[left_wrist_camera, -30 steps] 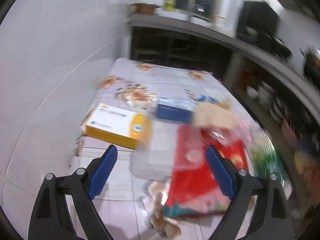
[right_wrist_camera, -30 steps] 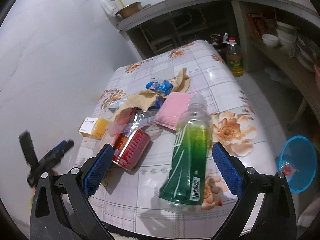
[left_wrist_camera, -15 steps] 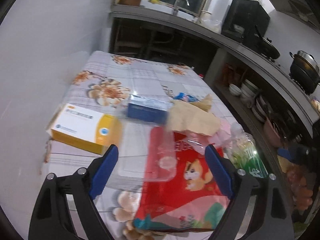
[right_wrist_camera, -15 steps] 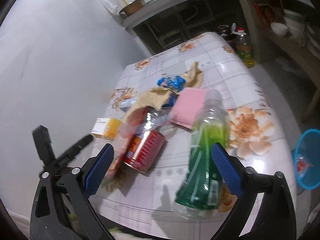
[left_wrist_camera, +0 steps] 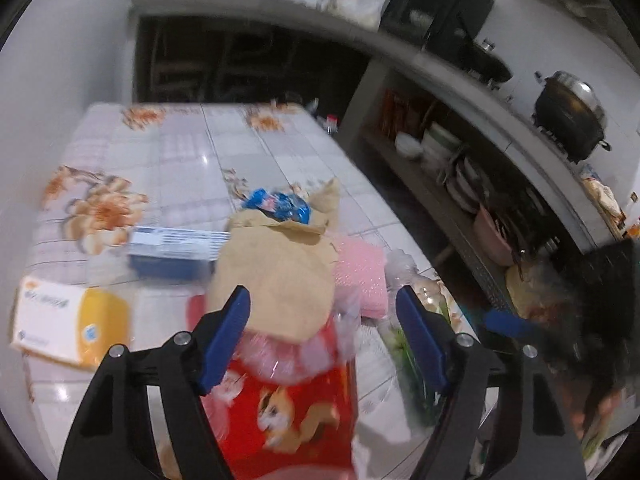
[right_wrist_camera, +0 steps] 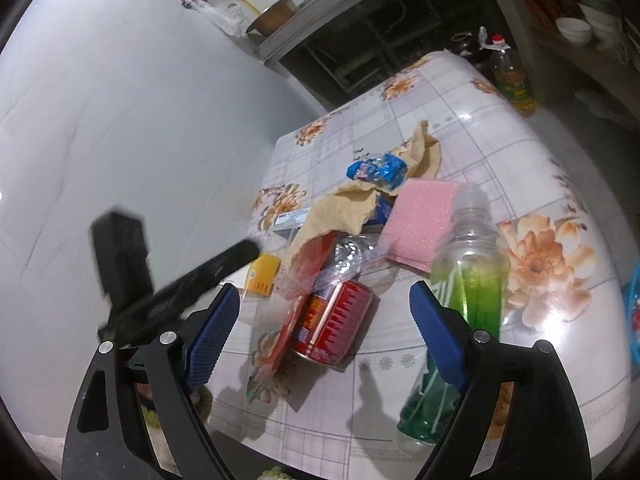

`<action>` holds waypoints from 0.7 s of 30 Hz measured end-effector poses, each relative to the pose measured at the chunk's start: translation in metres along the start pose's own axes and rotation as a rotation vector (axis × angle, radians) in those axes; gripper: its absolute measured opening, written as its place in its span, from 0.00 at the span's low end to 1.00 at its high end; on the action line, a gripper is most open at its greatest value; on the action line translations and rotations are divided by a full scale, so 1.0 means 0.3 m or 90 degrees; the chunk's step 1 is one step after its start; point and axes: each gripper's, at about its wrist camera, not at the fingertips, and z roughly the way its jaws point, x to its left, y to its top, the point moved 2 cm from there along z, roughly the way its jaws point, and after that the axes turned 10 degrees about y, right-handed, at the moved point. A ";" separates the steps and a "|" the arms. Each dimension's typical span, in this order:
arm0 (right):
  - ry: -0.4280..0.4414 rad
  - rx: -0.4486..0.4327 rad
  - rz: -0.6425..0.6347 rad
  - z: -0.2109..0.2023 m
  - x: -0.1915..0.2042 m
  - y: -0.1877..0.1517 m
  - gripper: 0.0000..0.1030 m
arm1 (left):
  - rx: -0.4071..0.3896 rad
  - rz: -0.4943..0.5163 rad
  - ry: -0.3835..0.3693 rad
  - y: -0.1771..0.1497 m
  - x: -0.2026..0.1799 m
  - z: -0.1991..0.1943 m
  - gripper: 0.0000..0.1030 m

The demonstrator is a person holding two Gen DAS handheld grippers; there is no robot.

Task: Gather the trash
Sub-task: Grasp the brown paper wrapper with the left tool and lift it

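Observation:
Trash lies on a floral-clothed table (right_wrist_camera: pixel 460 92): a red can (right_wrist_camera: pixel 334 326), a green plastic bottle (right_wrist_camera: pixel 464 296), a pink cloth (right_wrist_camera: pixel 420 222), torn brown paper (right_wrist_camera: pixel 344 210), a blue wrapper (right_wrist_camera: pixel 378 170) and a yellow box (right_wrist_camera: pixel 264 274). My left gripper (left_wrist_camera: pixel 322 340) is open above the red bag (left_wrist_camera: pixel 288 420) and brown paper (left_wrist_camera: pixel 276 284). My right gripper (right_wrist_camera: pixel 324 332) is open, hovering over the can, with the bottle by its right finger. The left gripper shows as a black blur in the right wrist view (right_wrist_camera: pixel 172 284).
A white wall (right_wrist_camera: pixel 120 100) borders the table's left side. A kitchen counter with a pot (left_wrist_camera: pixel 572 112) and shelves of dishes (left_wrist_camera: pixel 440 148) runs along the right. An oil bottle (right_wrist_camera: pixel 512 80) stands on the floor beyond the table. A blue basket (right_wrist_camera: pixel 634 320) sits at the right.
My left gripper has swung right and forward, from the yellow box toward the brown paper and red bag. My right gripper has shifted left, so the can now sits between its fingers.

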 end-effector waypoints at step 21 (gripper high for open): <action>-0.007 -0.042 0.043 -0.123 -0.131 0.023 0.80 | 0.060 0.022 0.159 0.116 0.005 0.240 0.11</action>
